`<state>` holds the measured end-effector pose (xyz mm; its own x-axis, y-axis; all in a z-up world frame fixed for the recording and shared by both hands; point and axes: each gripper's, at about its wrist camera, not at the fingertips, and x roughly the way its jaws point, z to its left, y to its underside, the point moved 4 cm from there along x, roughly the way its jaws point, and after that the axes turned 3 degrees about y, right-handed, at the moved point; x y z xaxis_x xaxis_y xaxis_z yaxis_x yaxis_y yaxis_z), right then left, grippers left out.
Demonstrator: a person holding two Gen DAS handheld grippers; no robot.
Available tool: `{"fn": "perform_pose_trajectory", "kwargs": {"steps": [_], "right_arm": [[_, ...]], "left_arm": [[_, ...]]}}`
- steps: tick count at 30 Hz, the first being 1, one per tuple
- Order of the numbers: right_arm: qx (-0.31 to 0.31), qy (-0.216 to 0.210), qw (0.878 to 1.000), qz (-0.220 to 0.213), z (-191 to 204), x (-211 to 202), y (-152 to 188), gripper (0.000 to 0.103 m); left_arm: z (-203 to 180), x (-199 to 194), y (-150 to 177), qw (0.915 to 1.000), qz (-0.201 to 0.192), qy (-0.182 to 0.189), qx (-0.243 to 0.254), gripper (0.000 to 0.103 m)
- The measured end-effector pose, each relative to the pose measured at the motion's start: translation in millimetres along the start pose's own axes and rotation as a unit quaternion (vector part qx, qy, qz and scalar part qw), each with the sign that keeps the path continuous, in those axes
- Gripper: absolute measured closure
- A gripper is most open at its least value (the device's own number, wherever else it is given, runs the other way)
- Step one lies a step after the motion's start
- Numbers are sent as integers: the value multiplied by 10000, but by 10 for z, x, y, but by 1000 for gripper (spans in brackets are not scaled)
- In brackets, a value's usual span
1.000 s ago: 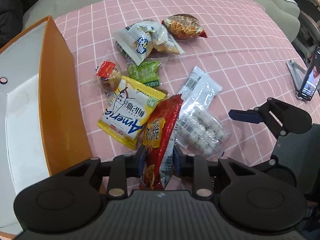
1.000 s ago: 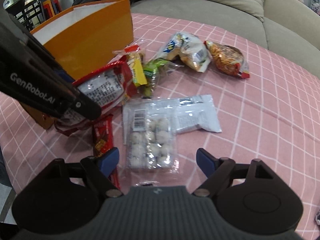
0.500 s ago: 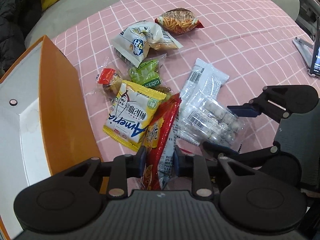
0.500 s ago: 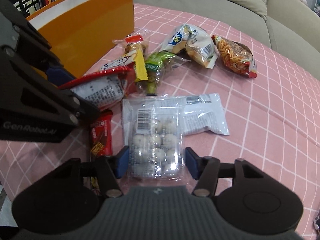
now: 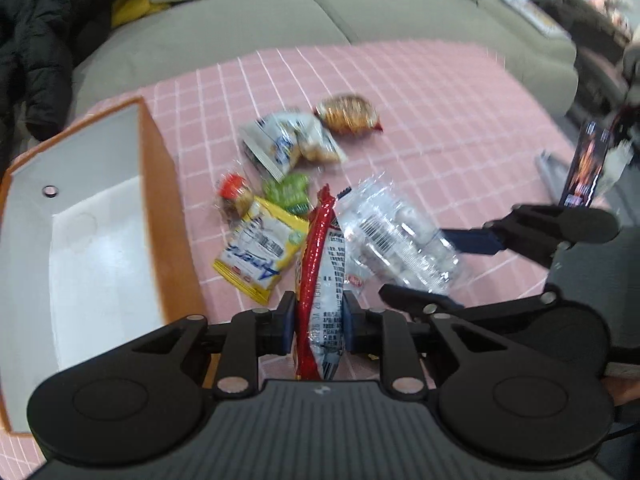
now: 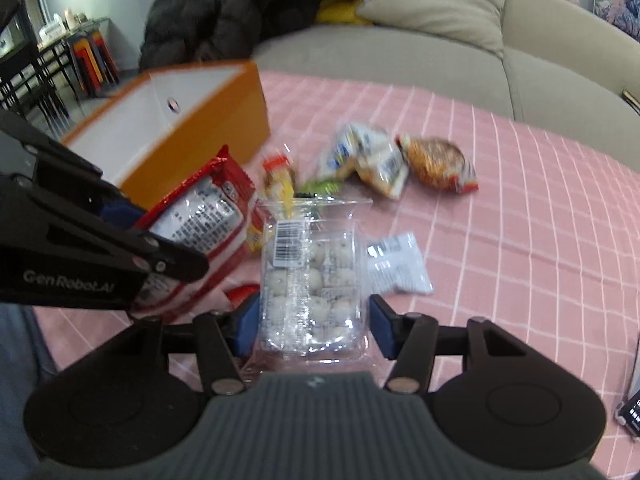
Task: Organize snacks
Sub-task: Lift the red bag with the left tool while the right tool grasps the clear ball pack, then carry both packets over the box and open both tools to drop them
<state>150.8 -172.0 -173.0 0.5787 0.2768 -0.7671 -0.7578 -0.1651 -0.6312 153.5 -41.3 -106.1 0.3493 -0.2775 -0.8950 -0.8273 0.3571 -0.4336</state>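
My left gripper (image 5: 318,320) is shut on a red snack packet (image 5: 320,276) and holds it above the pink cloth; the packet also shows in the right wrist view (image 6: 200,220). My right gripper (image 6: 312,320) is shut on a clear tray pack of white balls (image 6: 310,280), lifted off the cloth; the pack also shows in the left wrist view (image 5: 396,236). An open orange box with a white inside (image 5: 152,184) stands at the left. Loose on the cloth lie a yellow packet (image 5: 260,248), a green packet (image 5: 290,192), a white-blue bag (image 5: 288,144) and an orange noodle bag (image 5: 348,114).
A white sachet (image 6: 400,264) lies on the pink checked cloth (image 6: 520,220). A small red bar (image 6: 240,292) lies under my right gripper. A phone on a stand (image 5: 584,168) is at the right. A grey sofa (image 6: 400,60) with a black jacket (image 6: 240,12) is behind.
My right gripper closed on the clear tray pack and lifted it. Both grippers rose and pulled back from the pile with their packets; the white sachet stayed on the cloth.
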Motion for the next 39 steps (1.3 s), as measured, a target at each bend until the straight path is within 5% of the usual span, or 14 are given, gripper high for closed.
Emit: {"fn": "perform_pose_trajectory", "kwargs": {"steps": [8,14,25,39], "right_arm": [[-162,-428,9986,-272,478,-162,-542,48],[-407,-812,9952,-361,1044,-137,-908,48],[-1082,-908,9886,530,1898,617,-1202,48],[-1900,-367,9712,1393,2135,1152,-982,47]], "left_arm": [[606,-695,-99,9985,-292,-395,-222,78],[1223,-902,-15,9951,-132,-889,-404,78],[2065,-328,236,9873,814,-1035,-887,78],[2136,188,416,9779,1627,-1177,-584,78]]}}
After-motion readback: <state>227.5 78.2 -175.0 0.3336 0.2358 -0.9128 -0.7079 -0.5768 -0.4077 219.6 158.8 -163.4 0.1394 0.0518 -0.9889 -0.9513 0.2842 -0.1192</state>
